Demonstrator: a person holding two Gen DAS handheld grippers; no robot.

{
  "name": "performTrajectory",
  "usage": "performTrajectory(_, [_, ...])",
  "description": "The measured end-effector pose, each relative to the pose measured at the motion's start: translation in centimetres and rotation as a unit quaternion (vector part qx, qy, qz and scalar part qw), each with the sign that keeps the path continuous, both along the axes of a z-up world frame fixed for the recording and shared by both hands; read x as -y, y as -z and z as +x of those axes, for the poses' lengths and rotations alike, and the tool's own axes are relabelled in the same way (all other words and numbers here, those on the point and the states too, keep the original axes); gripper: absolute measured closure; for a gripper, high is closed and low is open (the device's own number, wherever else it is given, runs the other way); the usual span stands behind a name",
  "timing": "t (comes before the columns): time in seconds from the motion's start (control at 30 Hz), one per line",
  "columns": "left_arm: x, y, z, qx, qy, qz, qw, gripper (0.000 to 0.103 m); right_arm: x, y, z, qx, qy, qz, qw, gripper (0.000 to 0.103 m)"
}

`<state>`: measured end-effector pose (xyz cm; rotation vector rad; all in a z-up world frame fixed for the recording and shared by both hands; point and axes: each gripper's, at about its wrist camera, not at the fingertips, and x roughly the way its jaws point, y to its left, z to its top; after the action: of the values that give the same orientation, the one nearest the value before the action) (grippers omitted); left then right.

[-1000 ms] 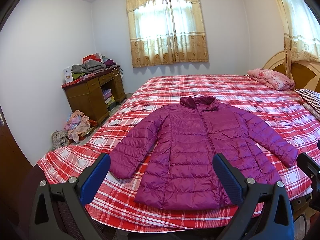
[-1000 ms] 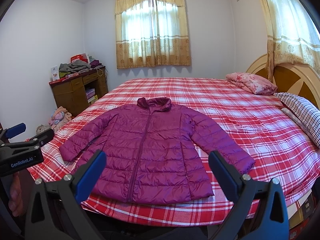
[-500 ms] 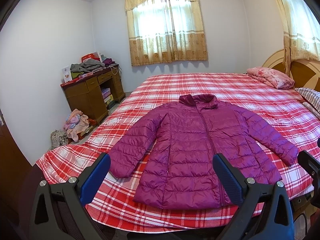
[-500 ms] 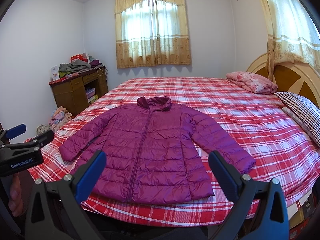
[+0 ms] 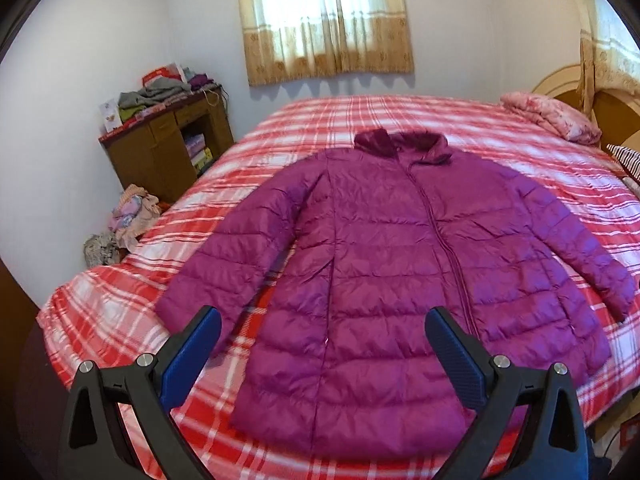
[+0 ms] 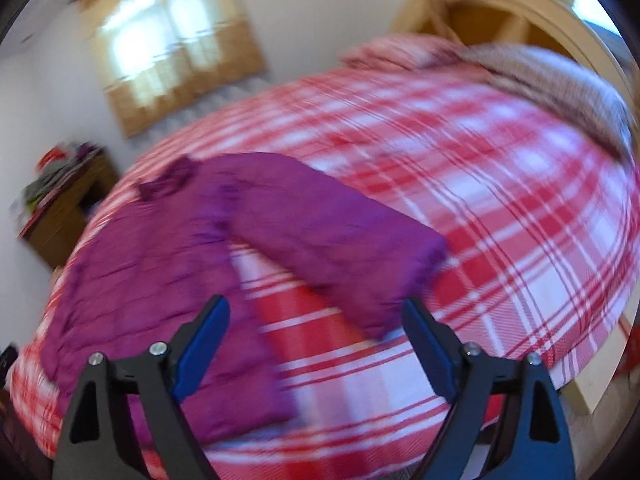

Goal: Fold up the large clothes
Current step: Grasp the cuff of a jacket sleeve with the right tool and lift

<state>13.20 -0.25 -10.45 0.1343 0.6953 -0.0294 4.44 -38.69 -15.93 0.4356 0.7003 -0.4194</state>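
Note:
A magenta quilted puffer jacket (image 5: 392, 264) lies flat and face up on the red plaid bed (image 5: 360, 120), sleeves spread out, collar toward the window. My left gripper (image 5: 322, 330) is open and empty above the jacket's lower hem. My right gripper (image 6: 316, 320) is open and empty, just above the cuff end of the jacket's right sleeve (image 6: 344, 240). The right wrist view is blurred and tilted; the jacket body (image 6: 152, 280) sits at its left.
A wooden desk (image 5: 168, 148) piled with clothes stands at the left wall, with clothes heaped on the floor (image 5: 128, 216) beside it. A pink folded quilt (image 5: 552, 116) and a wooden headboard (image 5: 612, 108) are at the right. The curtained window (image 5: 324, 20) is behind.
My right gripper has swung right and down toward the right sleeve's cuff, blurring its view. My left gripper has moved forward and lower over the jacket's hem.

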Motion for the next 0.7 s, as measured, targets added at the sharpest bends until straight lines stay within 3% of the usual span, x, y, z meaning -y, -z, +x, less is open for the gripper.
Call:
performTrajectory(0.23, [1.4, 3.3, 6.9, -0.008, -0.007, 0.038, 0.9992, 0.001, 6.7, 3.6, 1.5, -0.036, 0.07, 0.036, 0.996, 0.023])
performTrajectory(0.37, [1.7, 4.7, 10.0, -0.019, -0.011, 0.049, 0.9986, 0.001, 7.3, 4.8, 3.0, -0.04, 0.044, 0.049, 0.997, 0.052])
performTrajectory(0.47, [1.5, 5.2, 11.3, -0.024, -0.017, 0.055, 0.998, 0.001, 7.2, 4.8, 3.6, -0.033, 0.03, 0.021, 0.999, 0.081])
performTrajectory(0.7, [0.5, 5.2, 13.0, -0.019, -0.026, 0.07, 0.9971, 0.001, 9.7, 3.3, 5.5, -0.034, 0.046, -0.019, 0.998, 0.091])
